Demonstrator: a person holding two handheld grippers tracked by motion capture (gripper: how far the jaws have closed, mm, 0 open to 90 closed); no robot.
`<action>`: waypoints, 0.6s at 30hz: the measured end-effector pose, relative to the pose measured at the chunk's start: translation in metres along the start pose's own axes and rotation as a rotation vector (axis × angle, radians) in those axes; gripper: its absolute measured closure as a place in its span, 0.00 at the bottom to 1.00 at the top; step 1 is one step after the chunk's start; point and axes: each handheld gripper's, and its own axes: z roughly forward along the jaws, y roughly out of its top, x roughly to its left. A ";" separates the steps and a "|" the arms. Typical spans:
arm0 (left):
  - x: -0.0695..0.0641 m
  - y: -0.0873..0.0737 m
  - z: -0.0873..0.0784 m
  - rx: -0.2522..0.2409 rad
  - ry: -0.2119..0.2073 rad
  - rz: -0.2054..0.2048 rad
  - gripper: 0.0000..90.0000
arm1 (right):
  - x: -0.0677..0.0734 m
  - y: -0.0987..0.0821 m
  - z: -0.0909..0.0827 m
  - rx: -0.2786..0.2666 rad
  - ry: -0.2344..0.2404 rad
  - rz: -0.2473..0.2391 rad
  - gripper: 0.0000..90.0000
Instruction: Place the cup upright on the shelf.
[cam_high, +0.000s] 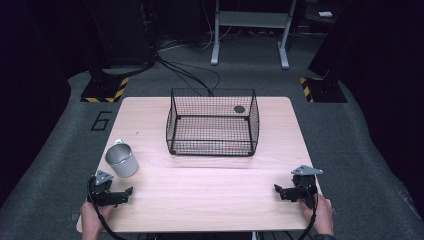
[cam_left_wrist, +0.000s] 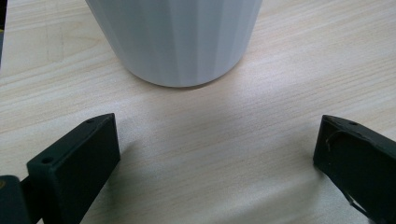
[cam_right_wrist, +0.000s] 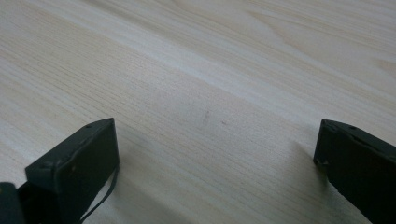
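Tools both gaped: your left tool (cam_high: 116, 194) faced the cup (cam_high: 121, 160) just ahead, right tool (cam_high: 290, 190) over bare bench (cam_high: 210, 185).

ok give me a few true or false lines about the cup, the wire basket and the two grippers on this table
1. The metal cup stands upright on the table. True.
2. The cup sits inside the wire basket. False: it stands outside the basket, toward the person's left and nearer the person.
3. The left gripper is closed on the cup. False: the left gripper view shows its jaws wide apart, with bare wood between them and the cup ahead of them.
4. The right gripper is open and holds nothing. True.
5. The basket lies tipped on its side. False: it stands upright with its open top up.
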 end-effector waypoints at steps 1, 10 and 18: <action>0.000 0.000 0.000 0.000 0.000 0.000 0.01 | 0.000 0.000 0.000 0.000 -0.001 0.002 0.00; -0.001 0.000 0.001 -0.007 0.029 -0.027 0.01 | 0.000 0.000 0.000 0.001 -0.001 0.003 0.00; 0.000 0.001 -0.001 -0.007 0.014 -0.035 0.00 | 0.000 0.000 0.000 0.000 -0.001 0.003 0.00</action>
